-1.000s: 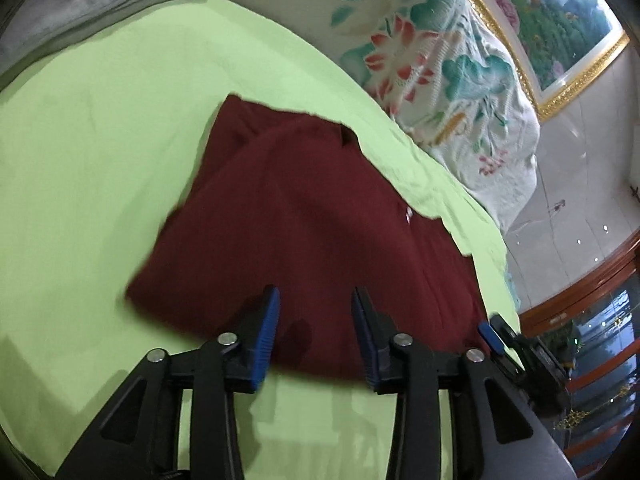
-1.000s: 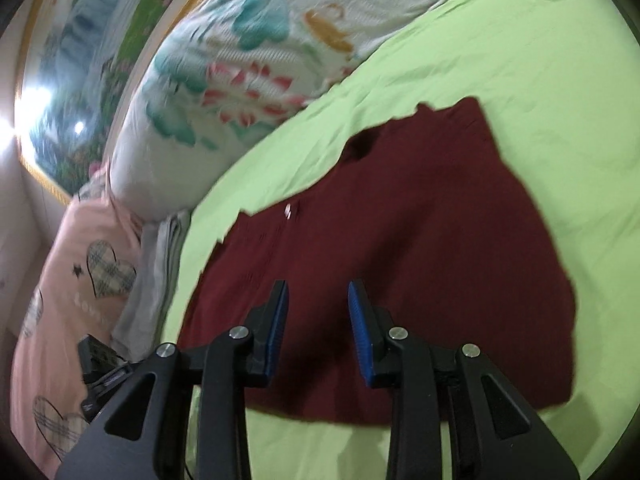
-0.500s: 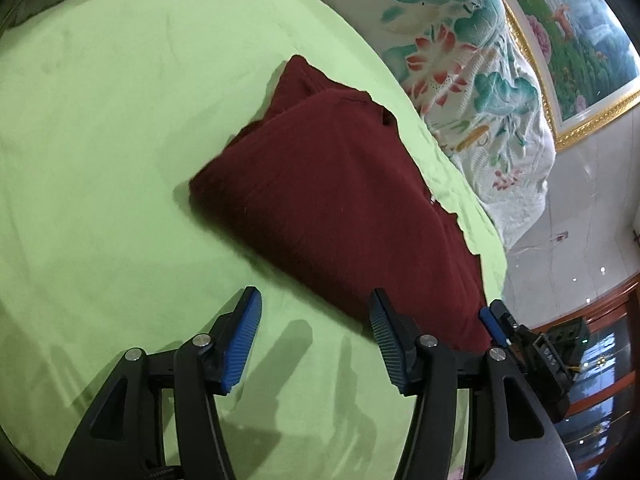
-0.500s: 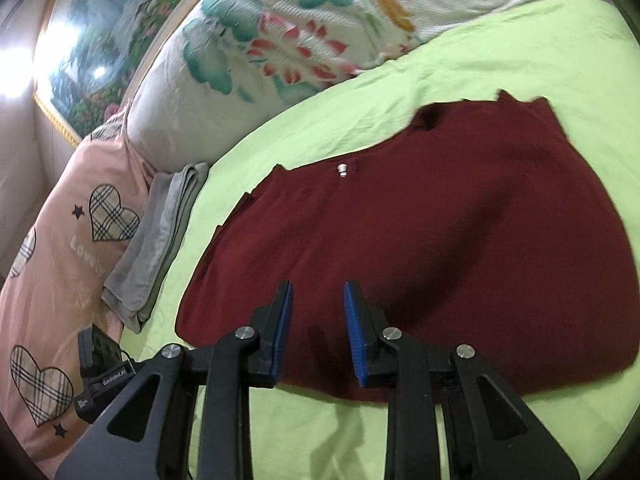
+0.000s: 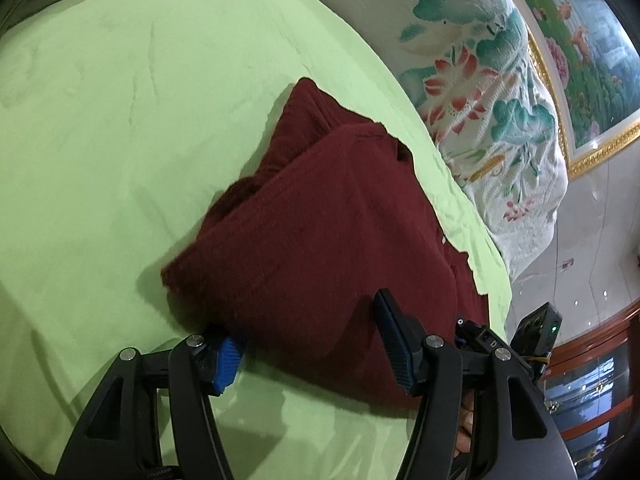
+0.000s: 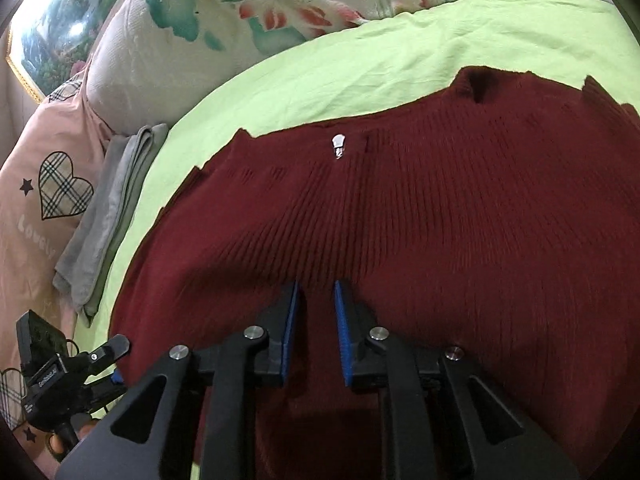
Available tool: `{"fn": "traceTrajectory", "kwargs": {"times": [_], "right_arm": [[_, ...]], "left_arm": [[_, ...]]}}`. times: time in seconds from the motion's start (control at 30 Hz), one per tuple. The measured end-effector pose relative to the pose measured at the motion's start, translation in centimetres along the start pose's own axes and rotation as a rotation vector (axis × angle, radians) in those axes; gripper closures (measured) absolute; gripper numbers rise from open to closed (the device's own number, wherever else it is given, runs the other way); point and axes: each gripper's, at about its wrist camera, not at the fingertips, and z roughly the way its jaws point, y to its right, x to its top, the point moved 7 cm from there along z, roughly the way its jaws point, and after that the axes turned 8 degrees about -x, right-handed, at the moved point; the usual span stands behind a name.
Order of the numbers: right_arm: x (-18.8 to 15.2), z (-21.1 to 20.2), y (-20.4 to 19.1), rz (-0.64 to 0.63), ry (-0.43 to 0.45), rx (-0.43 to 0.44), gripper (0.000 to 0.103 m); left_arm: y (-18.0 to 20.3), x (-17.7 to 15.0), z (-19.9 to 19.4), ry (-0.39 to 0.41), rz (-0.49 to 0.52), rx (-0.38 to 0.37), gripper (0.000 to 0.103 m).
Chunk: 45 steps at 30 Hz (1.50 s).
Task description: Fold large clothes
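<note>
left claw (image 5: 308,344) opening, straddling maroon sweater (image 5: 320,220) edge; right claw (image 6: 316,320) closing, fabric between, unpinched

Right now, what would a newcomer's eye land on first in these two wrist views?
The dark red knit garment, folded on the lime green sheet, fills the middle of both views, a small silver zipper pull glinting near its far edge. The right gripper sits over its near side, cloth between the narrow jaws; the left gripper straddles its near edge with wide jaws. Behind lies a white floral quilt.
</note>
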Motion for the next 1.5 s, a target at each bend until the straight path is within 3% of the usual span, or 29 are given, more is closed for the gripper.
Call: {"fn": "traceTrajectory", "kwargs": {"times": [0.17, 0.23, 0.3, 0.4, 0.47, 0.57, 0.63, 0.73, 0.9, 1.07, 1.17, 1.23, 1.3, 1.4, 1.5], "right_arm": [[0.2, 0.3, -0.2, 0.003, 0.014, -0.010, 0.086], [0.2, 0.4, -0.3, -0.004, 0.021, -0.018, 0.086], [0.1, 0.4, -0.4, -0.009, 0.025, -0.024, 0.086], [0.1, 0.2, -0.4, -0.004, 0.020, -0.016, 0.086], [0.4, -0.4, -0.3, 0.021, 0.012, -0.001, 0.086], [1.3, -2.5, -0.9, 0.056, 0.079, 0.066, 0.086], [1.8, -2.6, -1.2, 0.056, 0.095, 0.065, 0.086], [1.4, 0.2, -1.0, 0.067, 0.022, 0.043, 0.089], [1.1, 0.9, -1.3, 0.048, 0.052, 0.020, 0.090], [1.3, 0.9, -0.4, 0.129, -0.004, 0.151, 0.088], [1.3, -0.2, 0.7, 0.289, -0.095, 0.390, 0.083], [1.5, -1.7, 1.9, 0.389, -0.086, 0.498, 0.061], [2.0, -4.1, 4.0, 0.474, -0.045, 0.586, 0.048], [2.5, -6.5, 6.6, 0.537, 0.012, 0.617, 0.030], [2.7, -7.2, 8.7, 0.567, 0.020, 0.610, 0.025]], "left_arm": [[0.5, 0.8, 0.9, 0.025, 0.023, 0.031, 0.045], [0.8, 1.2, 1.4, 0.026, 0.036, 0.039, 0.053], [1.0, 1.3, 1.8, 0.013, 0.034, 0.026, 0.074], [1.7, 1.5, 1.9, 0.013, 0.035, 0.003, 0.087], [2.6, 1.6, 1.7, 0.017, 0.070, 0.016, 0.088], [3.9, 1.8, 1.6, 0.024, 0.114, 0.025, 0.088], [4.3, 1.9, 1.7, 0.027, 0.122, 0.030, 0.089], [4.6, 1.8, 1.7, 0.028, 0.131, 0.031, 0.091], [6.1, 1.6, 1.4, 0.030, 0.169, 0.008, 0.093], [10.5, 0.9, 1.0, 0.029, 0.272, -0.054, 0.095], [14.9, -0.3, 1.5, 0.014, 0.380, -0.094, 0.095], [18.3, -1.8, 2.5, -0.010, 0.459, -0.139, 0.095], [21.7, -4.1, 4.0, -0.059, 0.525, -0.207, 0.096], [25.3, -8.3, 6.8, -0.175, 0.597, -0.311, 0.103], [26.4, -12.6, 10.4, -0.231, 0.722, -0.218, 0.103]]}}
